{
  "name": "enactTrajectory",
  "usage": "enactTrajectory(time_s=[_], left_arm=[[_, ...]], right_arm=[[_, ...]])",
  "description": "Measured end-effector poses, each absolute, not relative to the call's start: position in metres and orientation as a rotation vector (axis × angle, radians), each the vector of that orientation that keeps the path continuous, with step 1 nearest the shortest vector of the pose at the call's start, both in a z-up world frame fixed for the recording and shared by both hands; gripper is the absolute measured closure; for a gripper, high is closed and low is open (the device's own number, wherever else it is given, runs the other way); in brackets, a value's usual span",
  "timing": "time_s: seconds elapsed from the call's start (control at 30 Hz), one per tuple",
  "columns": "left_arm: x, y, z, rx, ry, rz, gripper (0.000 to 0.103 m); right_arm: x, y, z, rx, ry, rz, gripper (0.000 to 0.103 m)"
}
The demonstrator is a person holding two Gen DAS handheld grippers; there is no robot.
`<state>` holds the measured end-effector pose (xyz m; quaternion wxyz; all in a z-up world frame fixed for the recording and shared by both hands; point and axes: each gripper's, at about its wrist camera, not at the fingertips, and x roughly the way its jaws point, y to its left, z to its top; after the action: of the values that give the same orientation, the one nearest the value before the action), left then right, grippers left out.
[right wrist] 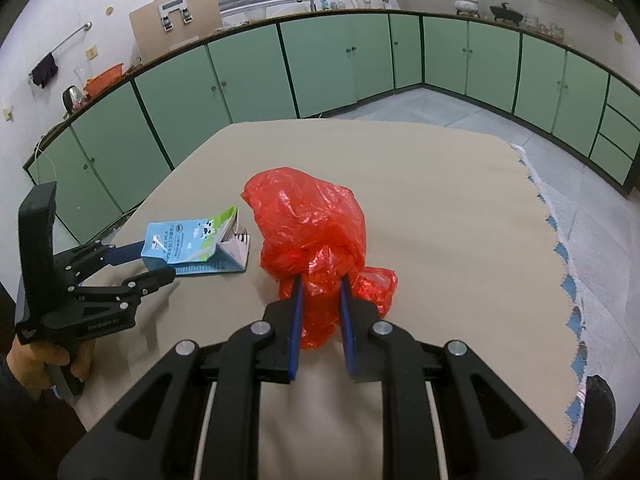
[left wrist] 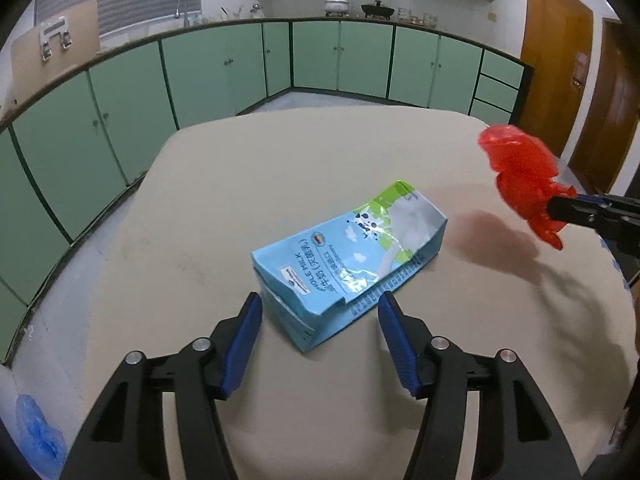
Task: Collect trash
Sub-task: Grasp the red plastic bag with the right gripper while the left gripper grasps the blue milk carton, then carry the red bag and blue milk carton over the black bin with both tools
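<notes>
At a kitchen table (left wrist: 208, 208) covered in beige cloth, a person working 2 handheld grippers gathers rubbish. The right gripper (right wrist: 320, 280) is clenched on a crumpled red plastic bag (right wrist: 310, 216), its blue pads pinching the bunched plastic near the bag's lower end, with the bag apparently raised off the cloth, judging by the shadow under it in the left wrist view. The left gripper (left wrist: 320, 300) has its jaws apart on either side of the near end of a flattened blue milk carton (left wrist: 348, 252), which lies on its side at mid-table; the pads flank the carton but do not appear to press on it. The step in hand looks to be the pickup of the carton. The next move would call for closing squarely on the carton's end before lifting, since the creased card could slip or fold.
</notes>
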<state>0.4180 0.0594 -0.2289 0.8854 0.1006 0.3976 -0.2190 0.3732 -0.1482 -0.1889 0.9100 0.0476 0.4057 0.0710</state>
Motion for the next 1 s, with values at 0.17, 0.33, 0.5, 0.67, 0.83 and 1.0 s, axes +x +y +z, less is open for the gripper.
enactTrajectory(time_s=[0.17,0.33,0.5,0.67,0.83,1.0], left_arm=[[0.425,0.057,-0.233,0.252,0.845,-0.477,0.036],[0.426,0.052,-0.23,0.269,0.83,-0.498,0.053],[0.419,0.051,-0.226,0.229,0.825,-0.531,0.086],[0.391,0.03,-0.225,0.249,0.813,-0.614,0.088],[0.369,0.022,-0.221,0.249,0.799,-0.631,0.088],[0.344,0.016,-0.204,0.244,0.754,-0.625,0.089]], right_arm=[[0.37,-0.155,-0.183,0.104,0.826,0.132,0.087],[0.367,-0.158,-0.183,0.103,0.821,0.123,0.087],[0.362,-0.154,-0.18,0.105,0.816,0.12,0.087],[0.358,-0.154,-0.176,0.109,0.806,0.128,0.087],[0.351,-0.162,-0.171,0.113,0.798,0.128,0.087],[0.338,-0.172,-0.159,0.118,0.78,0.119,0.087]])
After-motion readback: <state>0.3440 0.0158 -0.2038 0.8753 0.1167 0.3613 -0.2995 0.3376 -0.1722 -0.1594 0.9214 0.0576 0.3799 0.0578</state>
